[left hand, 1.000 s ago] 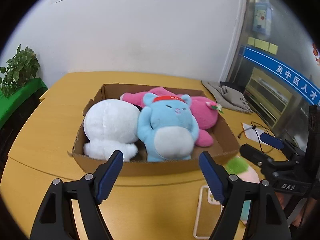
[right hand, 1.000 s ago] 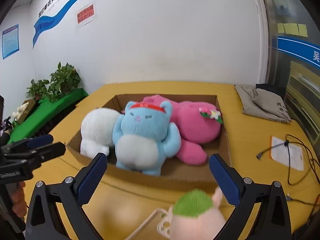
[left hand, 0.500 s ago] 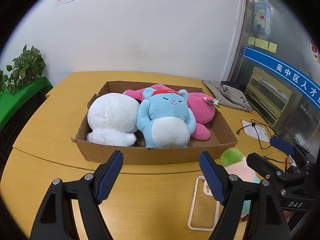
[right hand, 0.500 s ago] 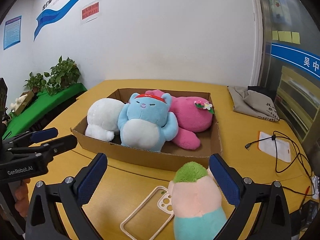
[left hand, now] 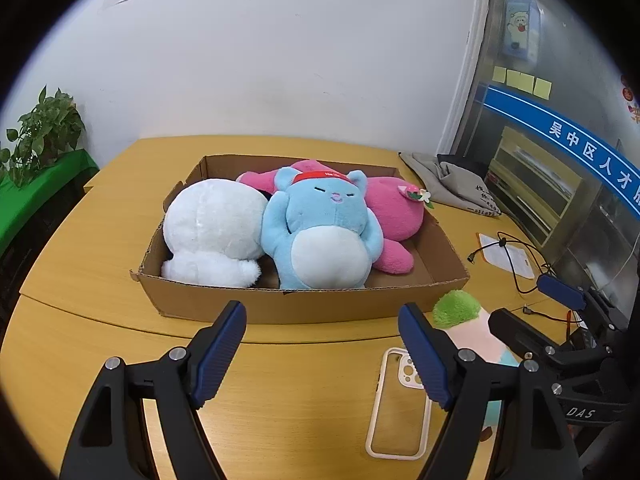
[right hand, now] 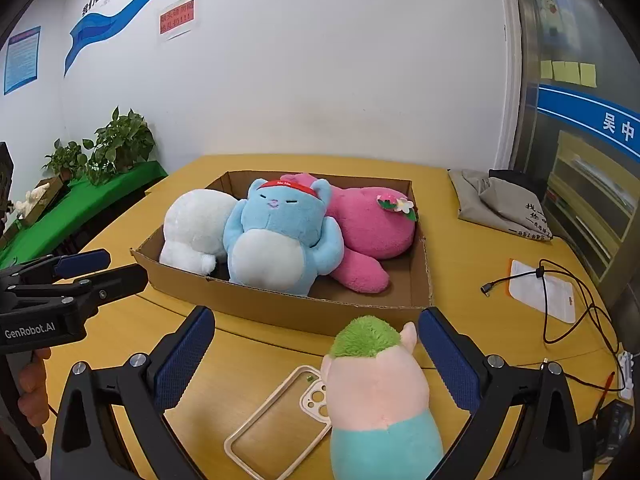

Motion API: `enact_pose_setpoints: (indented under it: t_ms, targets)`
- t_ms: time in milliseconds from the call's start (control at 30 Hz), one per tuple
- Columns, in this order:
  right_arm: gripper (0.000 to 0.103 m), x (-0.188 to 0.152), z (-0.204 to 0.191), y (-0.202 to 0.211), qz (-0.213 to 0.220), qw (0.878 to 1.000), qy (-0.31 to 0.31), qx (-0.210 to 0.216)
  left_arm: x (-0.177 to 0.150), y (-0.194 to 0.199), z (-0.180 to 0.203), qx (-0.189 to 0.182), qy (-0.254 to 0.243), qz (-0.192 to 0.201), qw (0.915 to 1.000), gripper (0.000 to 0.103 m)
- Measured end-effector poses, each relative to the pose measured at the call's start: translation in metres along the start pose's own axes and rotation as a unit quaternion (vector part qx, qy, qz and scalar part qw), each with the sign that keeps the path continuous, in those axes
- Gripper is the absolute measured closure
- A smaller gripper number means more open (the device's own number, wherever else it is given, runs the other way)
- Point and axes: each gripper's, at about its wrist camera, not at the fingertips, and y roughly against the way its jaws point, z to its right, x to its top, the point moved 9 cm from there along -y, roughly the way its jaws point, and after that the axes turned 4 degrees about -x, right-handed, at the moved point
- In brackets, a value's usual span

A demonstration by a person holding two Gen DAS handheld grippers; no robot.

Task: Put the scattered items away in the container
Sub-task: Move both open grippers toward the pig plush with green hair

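A cardboard box [left hand: 304, 304] [right hand: 280, 308] on the yellow table holds a white plush [left hand: 216, 224], a blue plush [left hand: 324, 232] [right hand: 276, 240] and a pink plush [left hand: 396, 212]. In front of the box stands a small pink plush with green hair [right hand: 372, 384] [left hand: 460, 312], and a clear phone case [right hand: 276, 420] [left hand: 400, 396] lies beside it. My right gripper [right hand: 316, 356] is open; the small plush stands between its fingers, nearer the right one, and the pads do not press it. My left gripper [left hand: 322, 344] is open over bare table, short of the box front.
A grey cloth bag [right hand: 504, 204] lies at the back right. A black cable [right hand: 560, 292] and a white packet [right hand: 544, 292] sit to the right of the box. Potted plants [right hand: 116, 148] on a green ledge stand to the left. A hand [right hand: 32, 388] holds the left gripper.
Both views have drawn back from the box. The small green-haired plush and the phone case have come further into sight, and the plush now stands between the right gripper's fingers.
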Motion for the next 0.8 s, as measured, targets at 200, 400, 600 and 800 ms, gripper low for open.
enact_pose_setpoints:
  t_ms: [200,400,600,800]
  targets:
    - [0.000,-0.002,0.005,-0.003,-0.001,1.000,-0.001,-0.001,-0.001,-0.004,0.005,0.000,-0.006,-0.006,1.0000,0.025]
    - [0.000,-0.003,0.007,-0.004,0.001,1.000,0.003,-0.002,-0.002,-0.009,0.010,-0.012,-0.007,-0.014,0.9998,0.025]
    - [0.000,-0.004,0.012,-0.005,0.000,1.000,0.001,-0.007,-0.002,-0.011,0.013,-0.014,-0.010,-0.015,0.9997,0.025]
    - [0.000,-0.006,0.015,-0.007,-0.001,1.000,0.000,-0.011,-0.006,-0.016,0.012,-0.013,-0.007,-0.025,0.9996,0.025]
